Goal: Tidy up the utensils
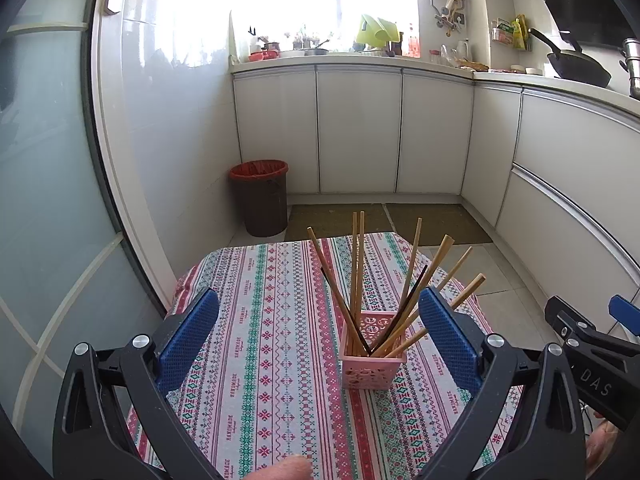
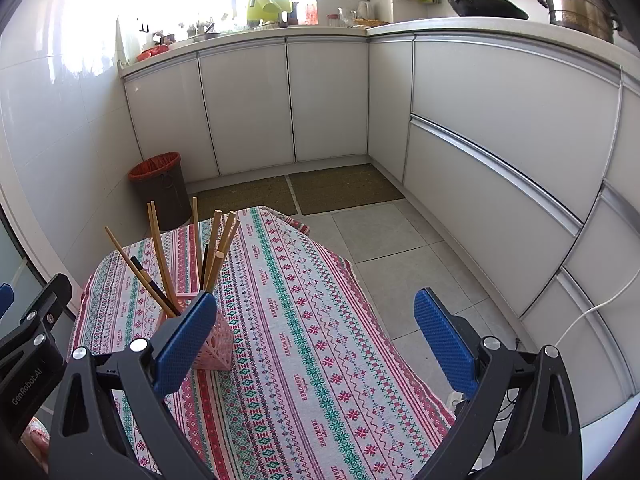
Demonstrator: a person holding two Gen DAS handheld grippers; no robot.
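With every chopstick [image 1: 357, 280] I can see already standing in the pink basket [image 1: 374, 368], I judge the sorting is near done; what's left looks like tidying the fan. To do that well, I'd come in from above, nudge the leaning sticks upright and avoid knocking the light basket over. Basket sits mid-table on the patterned tablecloth [image 1: 260, 320], nothing loose on the cloth in either view. Left gripper [image 1: 320, 340] is level, low over the near table edge, jaws wide apart and empty, basket between and just ahead of its pads. Right gripper [image 2: 316, 344] sits to the basket's right, jaws wide apart, empty, aimed past the table corner.
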